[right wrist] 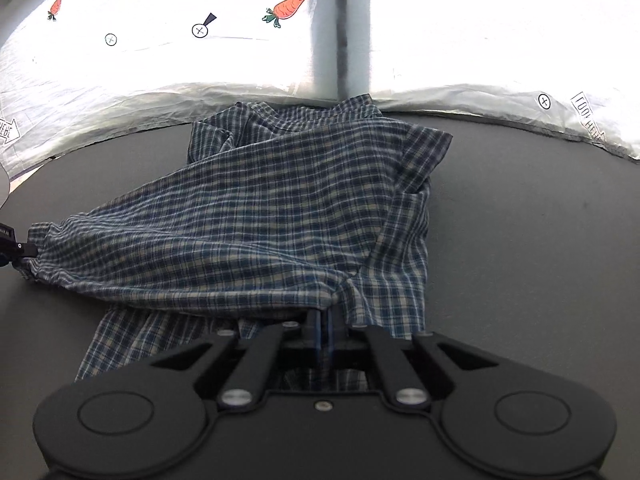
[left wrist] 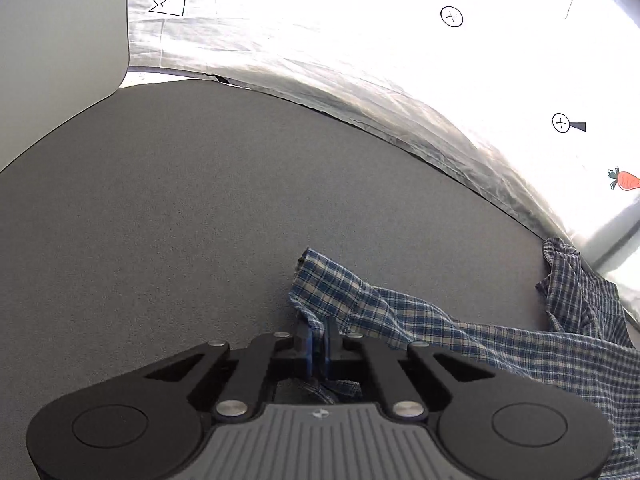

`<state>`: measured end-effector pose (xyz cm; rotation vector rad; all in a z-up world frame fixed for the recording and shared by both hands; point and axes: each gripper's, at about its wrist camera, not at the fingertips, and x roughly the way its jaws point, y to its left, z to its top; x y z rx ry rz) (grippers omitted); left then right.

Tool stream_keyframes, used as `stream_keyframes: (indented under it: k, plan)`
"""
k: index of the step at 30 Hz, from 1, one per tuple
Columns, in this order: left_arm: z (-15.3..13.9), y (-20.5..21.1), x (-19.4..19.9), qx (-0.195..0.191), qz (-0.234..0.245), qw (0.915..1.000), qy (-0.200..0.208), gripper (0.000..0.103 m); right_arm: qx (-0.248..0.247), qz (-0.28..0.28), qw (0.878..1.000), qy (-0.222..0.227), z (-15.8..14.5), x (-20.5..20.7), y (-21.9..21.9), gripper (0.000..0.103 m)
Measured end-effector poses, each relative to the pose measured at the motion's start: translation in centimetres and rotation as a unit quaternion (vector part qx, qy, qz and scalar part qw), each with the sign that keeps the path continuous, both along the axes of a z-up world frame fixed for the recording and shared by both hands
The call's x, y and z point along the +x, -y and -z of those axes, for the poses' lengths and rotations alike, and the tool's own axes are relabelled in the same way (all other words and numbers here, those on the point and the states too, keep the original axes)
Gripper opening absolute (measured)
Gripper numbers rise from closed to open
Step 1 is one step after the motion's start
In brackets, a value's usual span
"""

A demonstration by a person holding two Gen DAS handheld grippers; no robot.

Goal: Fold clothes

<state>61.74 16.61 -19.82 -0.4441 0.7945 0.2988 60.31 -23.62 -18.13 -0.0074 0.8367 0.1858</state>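
Observation:
A blue and white checked shirt [right wrist: 280,208] lies rumpled on the dark grey table [right wrist: 540,240], stretching from near me to the table's far edge. My right gripper [right wrist: 322,320] is shut on a bunched bit of its near hem. In the left wrist view the shirt [left wrist: 440,328] runs off to the right, and my left gripper [left wrist: 318,334] is shut on a corner of it, with cloth pinched between the blue pads. The left gripper's tip [right wrist: 16,248] also shows at the left edge of the right wrist view, holding the shirt's left corner.
A white crinkled sheet [left wrist: 360,40] printed with arrows, crossed circles and carrots [right wrist: 286,8] hangs behind the table's far edge. A grey upright post [right wrist: 340,28] stands behind the shirt. Bare table [left wrist: 160,220] spreads left of the left gripper.

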Motion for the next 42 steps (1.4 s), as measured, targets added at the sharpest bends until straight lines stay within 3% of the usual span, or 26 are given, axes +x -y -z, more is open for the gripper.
stream_keyframes:
  k: [6, 9, 14, 21, 24, 27, 34, 38, 41, 42]
  plan:
    - [-7.8, 0.2, 0.3, 0.032, 0.007, 0.9928, 0.116, 0.004, 0.037, 0.011, 0.999, 0.036, -4.0, -0.8, 0.6, 0.003]
    - [-11.0, -0.3, 0.3, 0.045, 0.009, 0.9863, 0.159, 0.004, 0.024, -0.005, 0.998, 0.052, -5.2, -1.0, -0.6, 0.003]
    - [-14.1, -0.9, -0.1, 0.035, 0.020, 0.9805, 0.192, 0.004, -0.016, -0.017, 0.996, 0.085, -6.6, -2.0, -2.4, 0.003]
    - [-16.2, 1.1, -2.1, 0.017, 0.046, 0.9735, 0.223, 0.004, 0.033, 0.009, 0.995, 0.097, -8.9, -3.2, 1.5, 0.003]
    - [-16.6, 2.1, -2.7, 0.037, 0.054, 0.9702, 0.233, 0.004, 0.075, 0.027, 0.992, 0.101, -9.6, -3.7, 3.5, 0.003]
    - [-16.1, 1.6, -2.5, 0.054, 0.040, 0.9727, 0.222, 0.004, 0.100, 0.033, 0.990, 0.089, -8.9, -3.0, 3.4, 0.003]
    - [-13.5, -2.7, -2.3, 0.115, -0.029, 0.9766, 0.180, 0.004, 0.090, -0.020, 0.995, 0.034, -3.4, -0.8, -2.7, 0.004]
    - [-10.0, -4.7, -1.9, 0.115, -0.047, 0.9835, 0.131, 0.004, 0.070, -0.039, 0.996, -0.024, 0.4, 0.0, -5.4, 0.012]
    - [-7.6, -5.3, -2.1, 0.118, -0.048, 0.9868, 0.100, 0.004, 0.085, -0.029, 0.996, -0.022, 0.1, -1.6, -4.5, 0.025]
    - [-6.8, -5.4, -2.1, 0.120, -0.048, 0.9876, 0.090, 0.004, 0.091, -0.026, 0.995, -0.020, 0.0, -2.1, -4.1, 0.025]
